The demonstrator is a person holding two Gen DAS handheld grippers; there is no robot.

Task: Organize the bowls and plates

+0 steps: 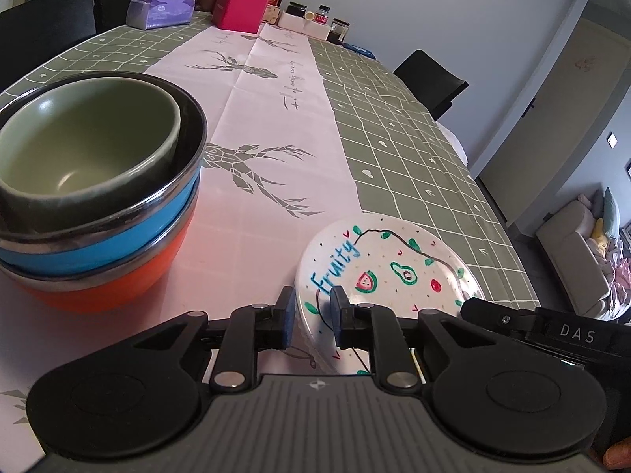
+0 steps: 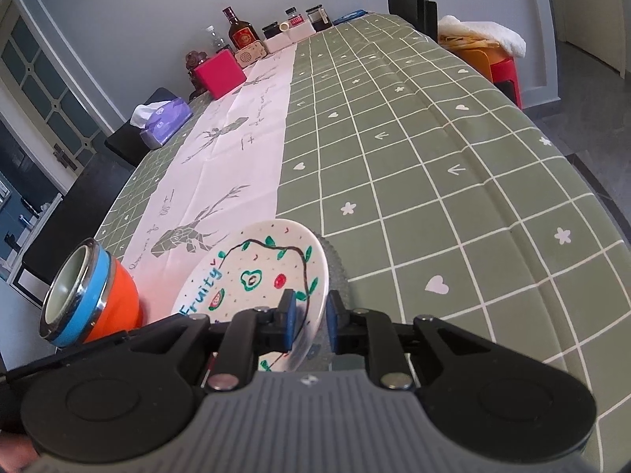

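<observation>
The near rim of the plate (image 1: 378, 272) is hidden behind both grippers, so whether any pad presses on it cannot be told. The orange bowl (image 1: 114, 287) under the stack is cut off by the left edge of the left wrist view, and its inside is covered by the bowls nested in it. Labels on the jars (image 2: 315, 17) at the table's far edge are too small to read.

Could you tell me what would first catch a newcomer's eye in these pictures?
The white "Fruity" plate at the near table edge, with the left gripper and right gripper each straddling its rim. Left of it stands a bowl stack: green in blue in orange.
</observation>
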